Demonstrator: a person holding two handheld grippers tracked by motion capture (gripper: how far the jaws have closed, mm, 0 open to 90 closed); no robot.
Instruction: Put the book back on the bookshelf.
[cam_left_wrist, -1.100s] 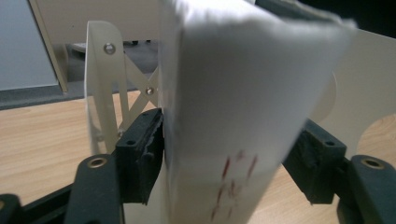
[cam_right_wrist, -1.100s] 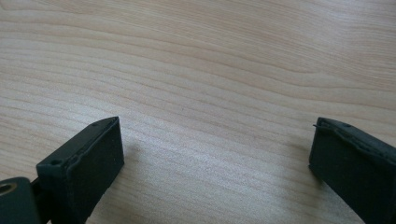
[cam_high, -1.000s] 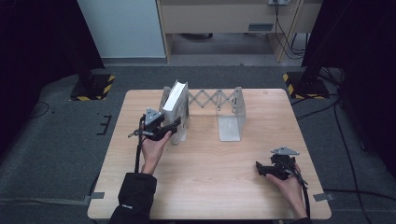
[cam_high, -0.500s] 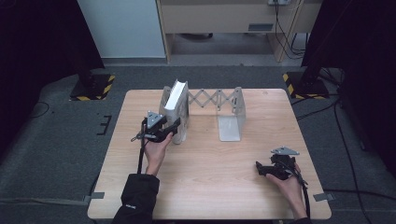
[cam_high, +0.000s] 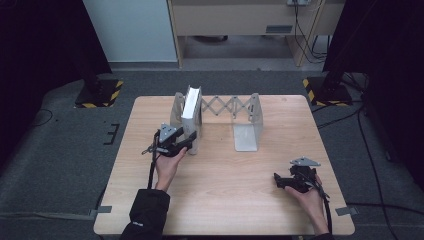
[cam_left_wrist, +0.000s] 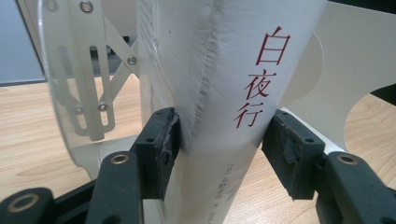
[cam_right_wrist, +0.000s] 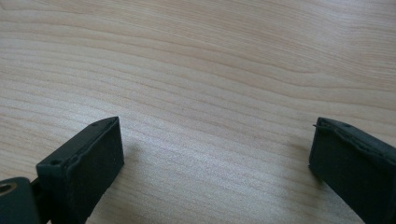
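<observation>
Left tongs (cam_high: 186, 141) reached forward from extended forearm, spread around spine of white book (cam_high: 191, 112); left pad (cam_left_wrist: 161, 149) touching cover, right pad (cam_left_wrist: 289, 149) just clear of it. Book upright on bench (cam_high: 220, 200), against left end plate of expanding metal rack (cam_high: 235, 107). Right tongs (cam_high: 281, 181) low near bench's right front corner, hand (cam_high: 307, 197) behind, spread wide over bare wood.

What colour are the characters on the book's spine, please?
Red, on the white book; clearest in the left gripper view.
</observation>
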